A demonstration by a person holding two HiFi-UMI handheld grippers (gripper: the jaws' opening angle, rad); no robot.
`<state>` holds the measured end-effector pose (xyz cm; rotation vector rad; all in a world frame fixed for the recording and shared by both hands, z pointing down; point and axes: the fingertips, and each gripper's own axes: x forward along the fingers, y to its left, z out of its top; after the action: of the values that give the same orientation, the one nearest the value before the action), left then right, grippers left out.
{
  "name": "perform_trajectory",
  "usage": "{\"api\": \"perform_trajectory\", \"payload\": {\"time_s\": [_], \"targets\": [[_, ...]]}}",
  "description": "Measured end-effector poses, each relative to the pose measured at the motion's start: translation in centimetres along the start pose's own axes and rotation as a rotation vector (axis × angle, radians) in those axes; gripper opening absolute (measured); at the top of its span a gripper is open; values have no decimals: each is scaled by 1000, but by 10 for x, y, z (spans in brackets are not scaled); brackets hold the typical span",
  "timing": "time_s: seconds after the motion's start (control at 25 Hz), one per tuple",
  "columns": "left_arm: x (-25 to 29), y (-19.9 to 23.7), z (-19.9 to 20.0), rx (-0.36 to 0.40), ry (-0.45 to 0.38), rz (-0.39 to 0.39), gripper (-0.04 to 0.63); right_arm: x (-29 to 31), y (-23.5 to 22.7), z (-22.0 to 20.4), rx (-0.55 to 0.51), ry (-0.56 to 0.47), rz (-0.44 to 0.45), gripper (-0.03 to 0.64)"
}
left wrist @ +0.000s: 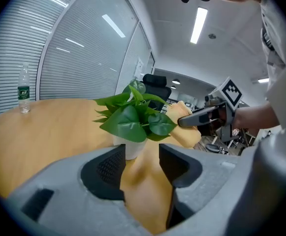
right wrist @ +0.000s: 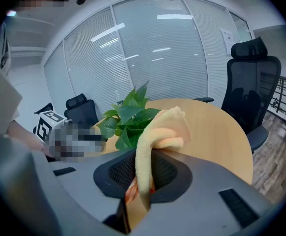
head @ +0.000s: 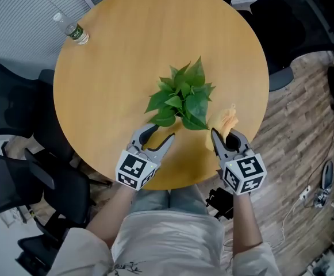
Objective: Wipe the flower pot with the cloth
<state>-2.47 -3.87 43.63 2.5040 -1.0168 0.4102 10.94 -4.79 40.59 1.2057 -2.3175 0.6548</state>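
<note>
Standing upright toward the near edge of the round table (head: pixel 115 50), the flower pot (left wrist: pixel 132 150) is showing only a little white wall under its green leaves (head: pixel 184 96). The left gripper (head: pixel 164 131) is holding its jaws partly apart and empty near it; the right gripper (head: pixel 224 132) is pinching the yellow cloth (right wrist: pixel 155 141).

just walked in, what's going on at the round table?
A person holds a gripper in each hand over the wooden table. The right gripper is clamped on a yellow cloth, held up beside the leaves of a small plant. The left gripper is open and empty, with the white flower pot just ahead of its jaws. The cloth isn't on the pot yet, so wiping hasn't started.
</note>
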Motion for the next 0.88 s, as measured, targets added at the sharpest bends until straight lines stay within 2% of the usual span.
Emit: {"api": "perform_trajectory", "payload": {"time_s": [0.16,0.28,0.48,0.64,0.88], "targets": [[17,10,-6,30,-31,-28,291,17,-8,-13,-15,36,14,54],[27,19,-6,40,-49,-55,333,28,-13,-18,-9,54,24,54],[43,32,-7,51,-53,-100,356,41,-17,-23,-17,73,41,54],[55,38,-4,96,-55,-125,380,53,-21,-24,-29,82,54,54],[66,40,2,120,-73,-169,383,74,-33,-22,-36,96,50,54]]}}
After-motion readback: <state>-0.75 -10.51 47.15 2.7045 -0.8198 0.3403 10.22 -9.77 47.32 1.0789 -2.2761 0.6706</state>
